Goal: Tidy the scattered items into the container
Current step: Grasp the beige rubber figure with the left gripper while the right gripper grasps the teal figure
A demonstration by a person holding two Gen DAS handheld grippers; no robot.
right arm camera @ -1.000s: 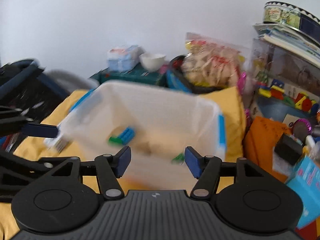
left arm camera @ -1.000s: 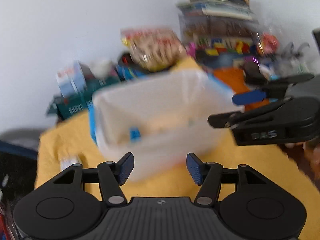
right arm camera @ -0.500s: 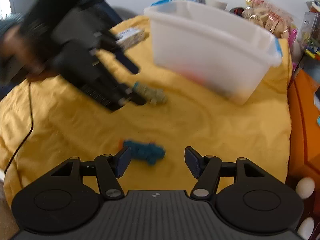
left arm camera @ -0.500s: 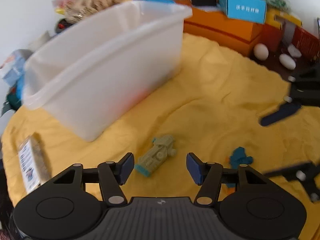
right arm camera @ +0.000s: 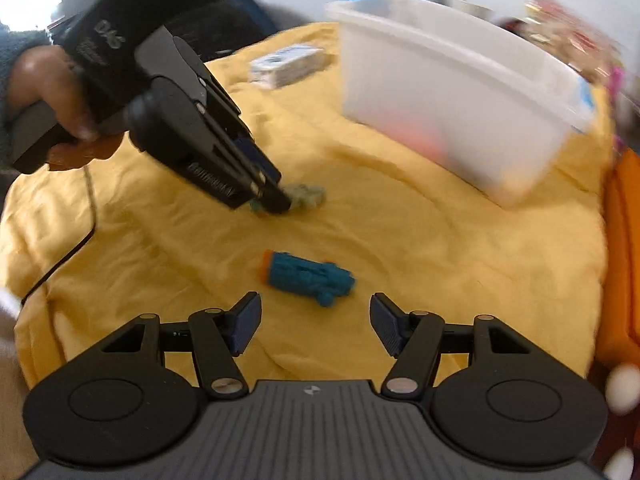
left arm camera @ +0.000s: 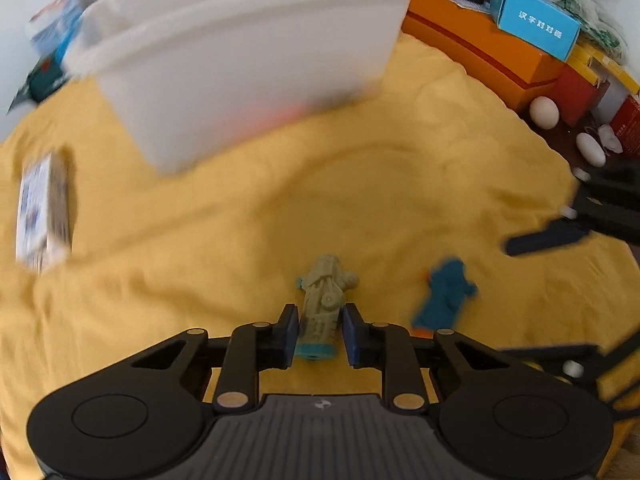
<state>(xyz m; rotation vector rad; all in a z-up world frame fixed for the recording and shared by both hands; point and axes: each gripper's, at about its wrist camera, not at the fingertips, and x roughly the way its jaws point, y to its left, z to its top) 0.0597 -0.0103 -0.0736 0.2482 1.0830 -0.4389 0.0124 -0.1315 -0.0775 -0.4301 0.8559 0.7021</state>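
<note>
In the right wrist view, a person's hand (right arm camera: 60, 108) sits far left, wrapped round the black handle of the left hand-held gripper (right arm camera: 276, 200); the hand is up high and the tool slopes down to the right, with its tip low on the yellow cloth (right arm camera: 440, 248); a grey sleeve (right arm camera: 16, 52) shows at the wrist, and a thin black cable (right arm camera: 76, 248) lies on the cloth below the hand. The jaws of the left hand-held gripper have just been closing, and the green toy (left arm camera: 324, 300) is between them; the blue pads (left arm camera: 290, 330) are close on both sides of the toy, one on each side; the toy's front end pokes out past the pads and it lies on the cloth. A small printed box (left arm camera: 40, 212) lies on the cloth at the far left. The white plastic bin (left arm camera: 248, 64) stands behind on the cloth, well apart from the toys. To the right, the blue toy (right arm camera: 308, 276) with an orange end lies flat on the cloth, near the green toy but not touching it. The right hand-held gripper (right arm camera: 316, 324) points down at the cloth just in front of the blue toy; its jaws are wide and nothing is in them; the blue toy sits just past the two fingertips.
</note>
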